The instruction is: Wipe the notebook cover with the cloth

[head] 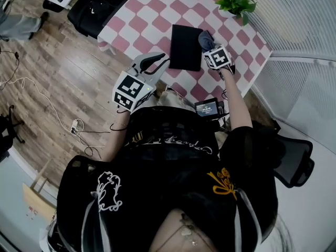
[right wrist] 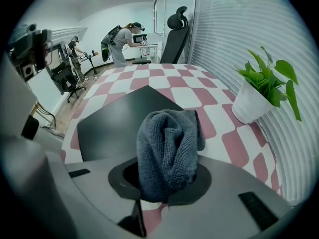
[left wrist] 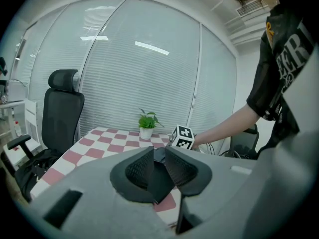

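**As the cloth (right wrist: 168,143) hangs by the notebook (head: 186,47), left jaws stand open**

Right gripper (right wrist: 167,179) first: it's clamped tight on the cloth, and the grey wad bulges up out of the jaws. It sits at the notebook's right edge, near the far corner.

The notebook itself is black and closed. It lies flat on the checked table (head: 152,14), long side running away from the person.

Over to the left gripper (left wrist: 158,169). Its jaws are parted in a narrow V with nothing gripped. The tips are right at the notebook's near left corner, and the dark cover shows through the gap. Touching it? Hard to call from either view.

Beyond the notebook's far right corner stands a plant (head: 236,1) in a white pot, well apart from the cover. A black chair (left wrist: 62,108) stands off to the notebook's left, past the table edge.
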